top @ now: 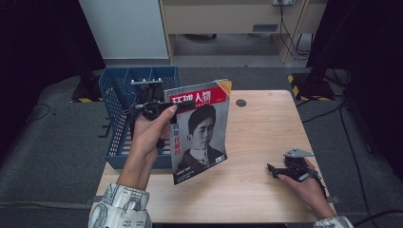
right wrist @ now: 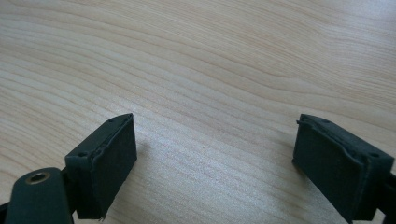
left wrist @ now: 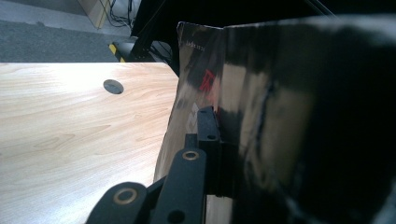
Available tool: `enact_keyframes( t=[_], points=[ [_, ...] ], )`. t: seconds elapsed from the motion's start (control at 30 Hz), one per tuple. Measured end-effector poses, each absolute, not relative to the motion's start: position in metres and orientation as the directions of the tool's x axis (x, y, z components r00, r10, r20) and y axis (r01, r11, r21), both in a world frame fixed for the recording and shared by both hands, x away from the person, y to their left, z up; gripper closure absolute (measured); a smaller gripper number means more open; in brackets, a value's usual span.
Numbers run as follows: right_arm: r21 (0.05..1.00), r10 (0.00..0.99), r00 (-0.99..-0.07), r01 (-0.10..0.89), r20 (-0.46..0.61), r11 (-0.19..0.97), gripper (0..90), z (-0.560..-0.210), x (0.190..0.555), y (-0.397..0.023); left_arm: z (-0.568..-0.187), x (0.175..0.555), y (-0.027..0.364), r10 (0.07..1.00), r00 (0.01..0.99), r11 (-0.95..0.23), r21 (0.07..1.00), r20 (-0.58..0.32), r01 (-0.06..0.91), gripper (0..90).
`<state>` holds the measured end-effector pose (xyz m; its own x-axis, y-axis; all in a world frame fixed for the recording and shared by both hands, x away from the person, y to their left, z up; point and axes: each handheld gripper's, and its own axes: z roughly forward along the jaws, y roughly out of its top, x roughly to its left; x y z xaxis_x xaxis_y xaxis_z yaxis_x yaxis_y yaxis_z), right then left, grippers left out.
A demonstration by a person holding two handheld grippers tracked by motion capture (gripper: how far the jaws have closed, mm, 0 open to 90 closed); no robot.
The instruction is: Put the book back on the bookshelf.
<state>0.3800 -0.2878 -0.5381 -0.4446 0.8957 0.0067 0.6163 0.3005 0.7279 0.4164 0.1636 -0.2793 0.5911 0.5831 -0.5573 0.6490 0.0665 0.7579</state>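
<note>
The left gripper (top: pixel 164 108) pinches the glossy red-topped magazine (top: pixel 199 130) upright, long side up; the right gripper (top: pixel 272 169) gapes wide, holding nothing

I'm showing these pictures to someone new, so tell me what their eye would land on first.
First, the magazine with a red title band and a black-and-white portrait, held upright above the wooden table by the left gripper, which is shut on its left edge. Just behind it, at the table's left edge, sits a blue plastic basket. On the right, the right gripper rests open over bare wood.
</note>
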Motion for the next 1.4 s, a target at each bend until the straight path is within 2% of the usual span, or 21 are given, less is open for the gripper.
enact_keyframes(
  t=[1.4],
  points=[
    [0.728, 0.893, -0.449, 0.614, 0.005, 0.305, 13.7, -0.538, 0.38, -0.287, -0.271, 0.41, 0.203, 0.625, 0.548, 0.126, 0.765, -0.556, 0.632, 86.2]
  ],
)
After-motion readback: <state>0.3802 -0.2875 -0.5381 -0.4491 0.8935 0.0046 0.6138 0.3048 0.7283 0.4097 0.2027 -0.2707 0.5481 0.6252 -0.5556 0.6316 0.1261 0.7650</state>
